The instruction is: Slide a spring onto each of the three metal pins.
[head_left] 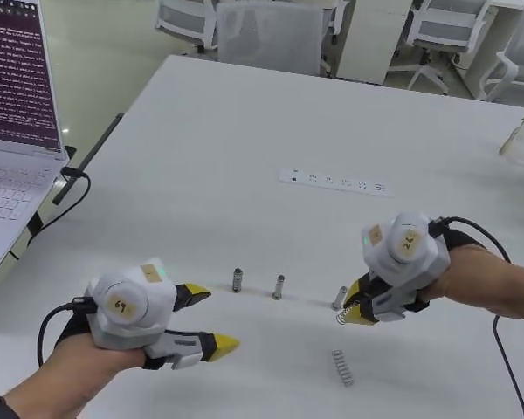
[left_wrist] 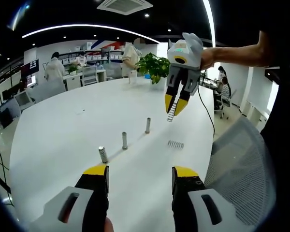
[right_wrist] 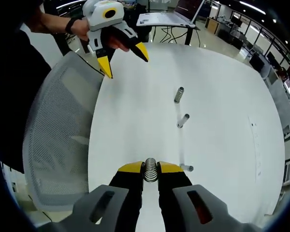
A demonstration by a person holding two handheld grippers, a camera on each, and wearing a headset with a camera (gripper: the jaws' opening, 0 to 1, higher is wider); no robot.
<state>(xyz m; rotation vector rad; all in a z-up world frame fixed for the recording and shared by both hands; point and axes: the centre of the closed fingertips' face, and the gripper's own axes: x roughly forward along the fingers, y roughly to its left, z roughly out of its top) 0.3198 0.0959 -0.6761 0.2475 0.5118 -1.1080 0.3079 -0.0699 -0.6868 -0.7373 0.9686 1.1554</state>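
Head view: your right tongs (head_left: pixel 356 314) clench a spring (head_left: pixel 341 318) just beside a bare pin (head_left: pixel 339 298); your left tongs (head_left: pixel 211 319) hang released. Left gripper view: one sprung pin (left_wrist: pixel 102 154) stands done; a spare spring (left_wrist: pixel 175 144) lies on the tabletop (left_wrist: pixel 63 125). Right gripper view: second fitting, likely; align bore over pin tip, then lower.

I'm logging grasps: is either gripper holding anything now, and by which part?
The right gripper pinches a spring near its upper end between its fingers; the rest hangs below. The left gripper is open, holding nothing.
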